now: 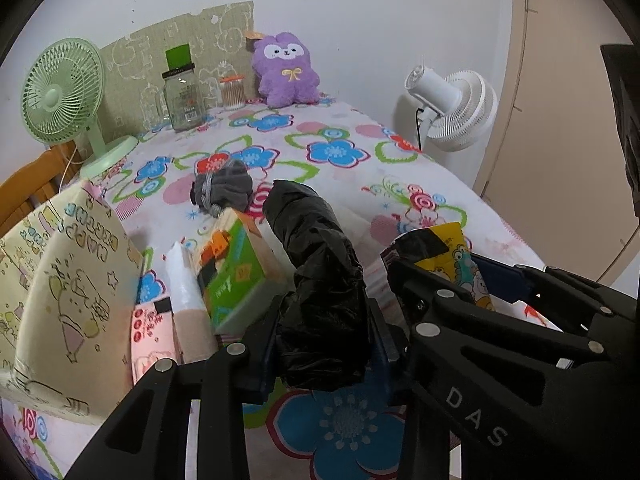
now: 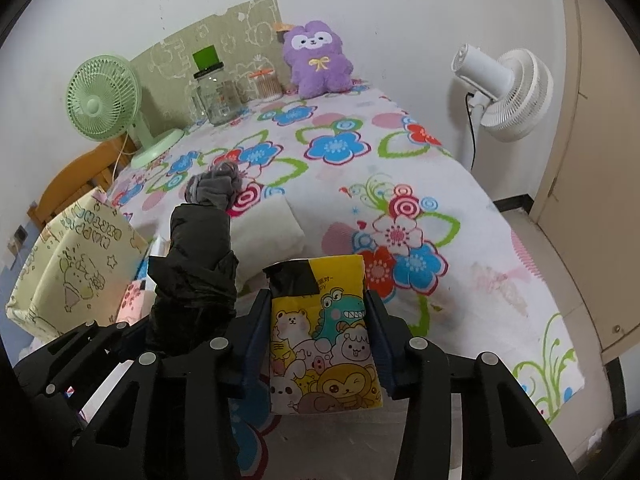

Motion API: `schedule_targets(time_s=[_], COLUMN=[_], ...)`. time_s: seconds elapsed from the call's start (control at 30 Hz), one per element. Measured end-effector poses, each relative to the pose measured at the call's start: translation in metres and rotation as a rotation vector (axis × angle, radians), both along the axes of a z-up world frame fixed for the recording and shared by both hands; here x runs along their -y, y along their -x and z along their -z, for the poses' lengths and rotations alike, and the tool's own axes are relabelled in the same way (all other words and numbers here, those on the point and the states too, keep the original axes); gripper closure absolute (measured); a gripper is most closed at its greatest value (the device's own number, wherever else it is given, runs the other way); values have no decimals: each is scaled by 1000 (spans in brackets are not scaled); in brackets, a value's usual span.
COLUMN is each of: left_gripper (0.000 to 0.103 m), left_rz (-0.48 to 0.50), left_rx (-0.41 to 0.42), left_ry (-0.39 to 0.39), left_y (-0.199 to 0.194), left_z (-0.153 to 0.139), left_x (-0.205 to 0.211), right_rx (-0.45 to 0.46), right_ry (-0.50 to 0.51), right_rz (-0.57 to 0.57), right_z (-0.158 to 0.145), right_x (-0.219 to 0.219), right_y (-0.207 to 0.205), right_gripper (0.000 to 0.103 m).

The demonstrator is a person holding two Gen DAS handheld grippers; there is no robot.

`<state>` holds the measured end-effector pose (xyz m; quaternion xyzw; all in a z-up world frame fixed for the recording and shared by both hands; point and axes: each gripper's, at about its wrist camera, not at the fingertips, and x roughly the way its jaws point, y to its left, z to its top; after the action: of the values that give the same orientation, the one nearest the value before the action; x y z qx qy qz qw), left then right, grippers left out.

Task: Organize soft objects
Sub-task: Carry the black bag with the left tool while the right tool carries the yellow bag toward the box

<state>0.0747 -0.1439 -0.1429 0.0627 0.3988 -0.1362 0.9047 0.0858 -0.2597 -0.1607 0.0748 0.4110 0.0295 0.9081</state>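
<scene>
My left gripper [image 1: 326, 340] is shut on a black crinkly plastic roll [image 1: 316, 272], which stands up between its pads above the flowered bed cover [image 1: 340, 152]. In the right wrist view that black roll [image 2: 196, 264] rises at the left. My right gripper [image 2: 320, 344] is shut on a yellow tissue pack [image 2: 324, 320] printed with cartoon animals, black tape across its top. The same yellow pack [image 1: 452, 252] shows at the right in the left wrist view. A grey sock bundle [image 1: 222, 190] lies just beyond the roll. A purple plush toy [image 2: 316, 58] sits against the far wall.
A cream cartoon-printed bag [image 1: 60, 292] stands at the left, beside a green tissue box [image 1: 232, 276] and a pink pack [image 1: 150, 332]. A cream folded pack [image 2: 268, 232] lies mid-bed. At the back are a green fan [image 2: 104, 98], a glass jar [image 2: 216, 94] and a white fan [image 2: 508, 88].
</scene>
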Motion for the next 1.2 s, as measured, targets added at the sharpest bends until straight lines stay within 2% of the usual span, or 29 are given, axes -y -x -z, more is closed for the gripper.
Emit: schedule_targets(time_s=[0.37,0.53,1.2], left_gripper=[65,65,65], left_rz=[6,1,-36], left_rx=[62,92,159], left_ry=[32,21,37], left_y=[-3,-2,5], left_z=[-35,-52,-102], left_x=[-3,-7,-58], right_rx=[74,101,186], right_ry=[27,40,60], right_rz=[9,16,-17], right_z=[-39,-55,-110], right_x=[-9,-13,-61], right_y=[-1,0,7], right_gripper=[55,55,55])
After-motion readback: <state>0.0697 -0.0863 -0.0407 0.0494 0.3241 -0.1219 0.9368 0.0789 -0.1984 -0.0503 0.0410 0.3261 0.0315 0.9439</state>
